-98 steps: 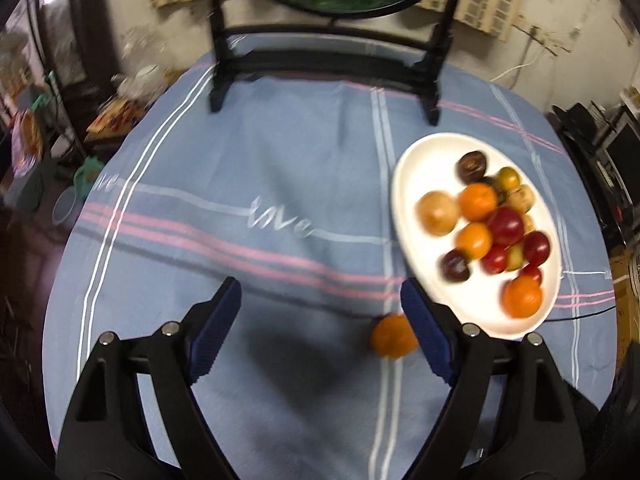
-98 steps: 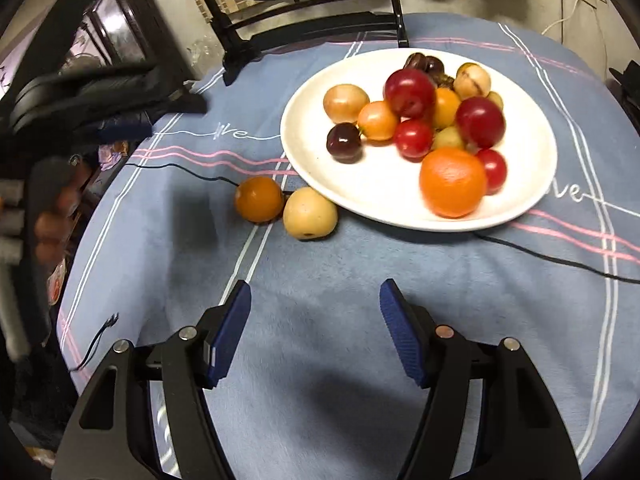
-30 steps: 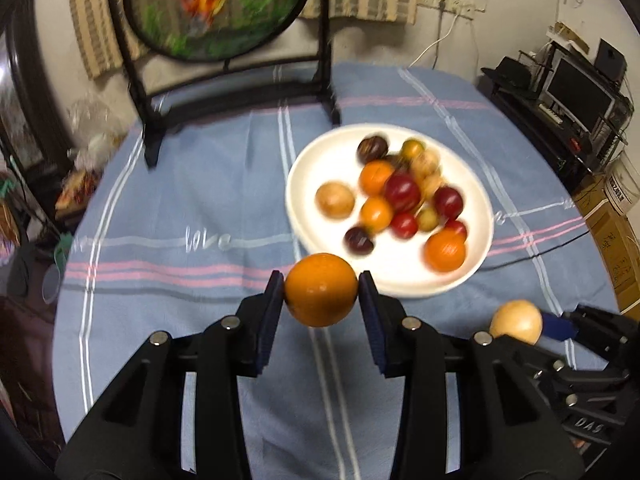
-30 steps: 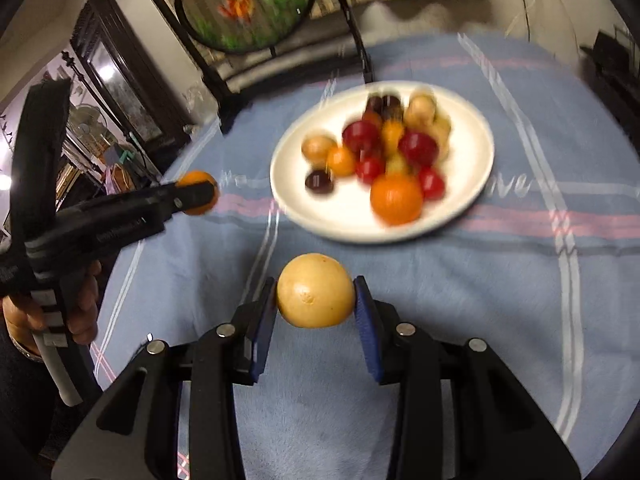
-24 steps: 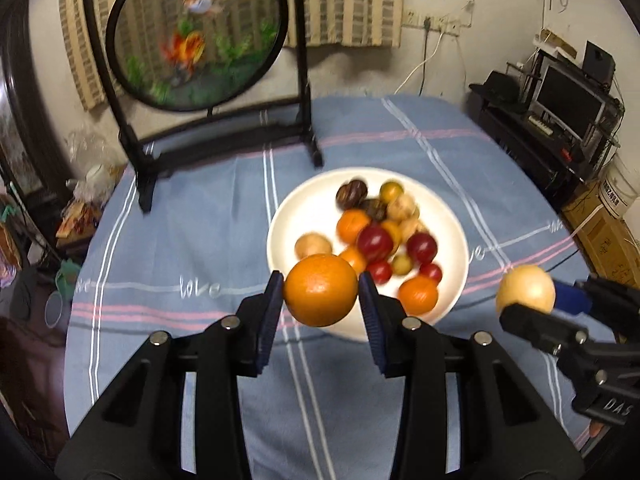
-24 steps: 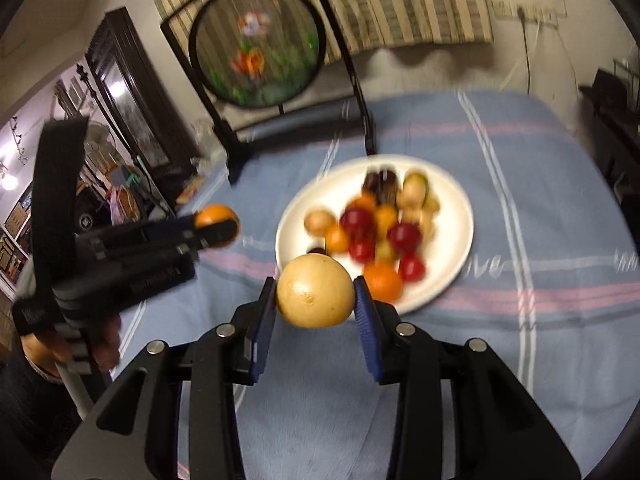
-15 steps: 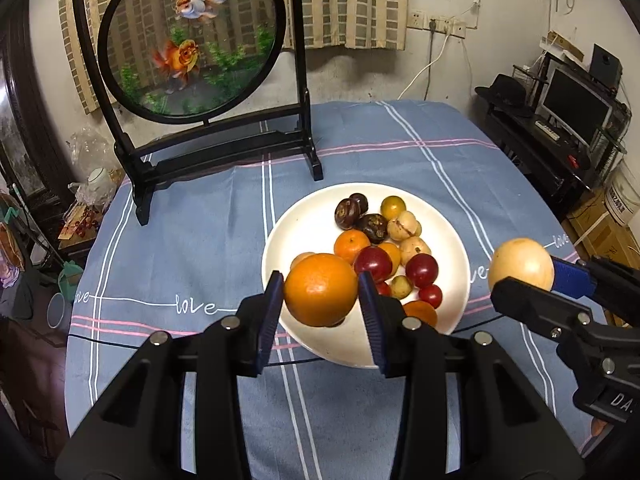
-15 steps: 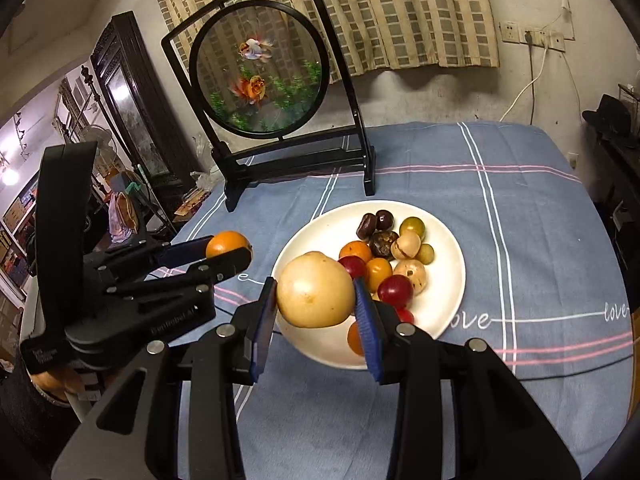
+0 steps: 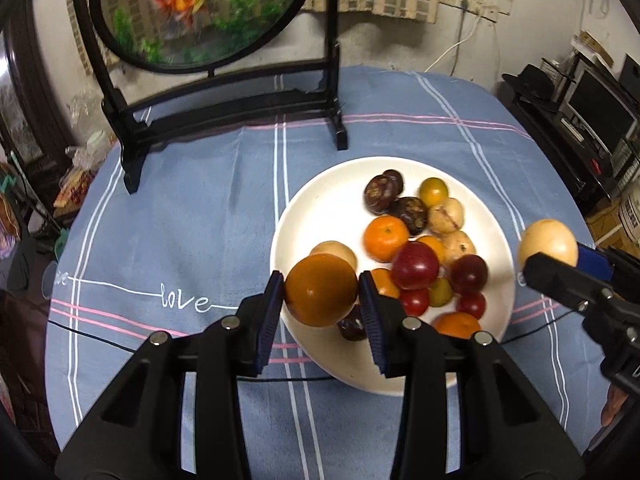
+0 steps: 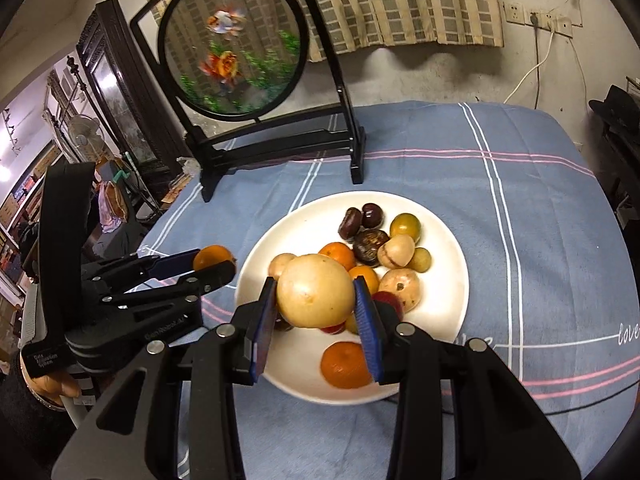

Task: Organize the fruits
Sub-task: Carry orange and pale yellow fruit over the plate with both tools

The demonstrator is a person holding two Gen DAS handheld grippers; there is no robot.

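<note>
Table under a blue striped cloth [image 9: 192, 216]: 3.3 s ago both grippers hung unclenched low over it, with an orange and a pale fruit loose on the cloth beside the plate. Both fruits are now off the cloth and carried high.

White plate [image 10: 256, 264], piled with small mixed fruit: now ahead of and below both grippers. Bare plate shows along its left side and near rim; the pile crowds the middle and far right. Judgement: only the two drops remain for these two fruits.

Framed round goldfish screen [image 10: 236, 46]: well beyond the plate, clear of both approaches.

Left gripper [image 9: 322, 292]: clamped on the orange [image 9: 320, 290], held above the plate's near-left rim. Bare white lies just ahead of its tips; probable drop spot.

Right gripper [image 10: 316, 296]: clamped on the pale yellow fruit [image 10: 314, 296], over the plate's near side. An orange on the plate [image 10: 346, 364] sits right below its right finger; room is tighter here.

Black cable [image 9: 256, 379]: crosses the cloth under both grippers along the plate's near edge. Risk: a fruit released short of the rim could roll off.
</note>
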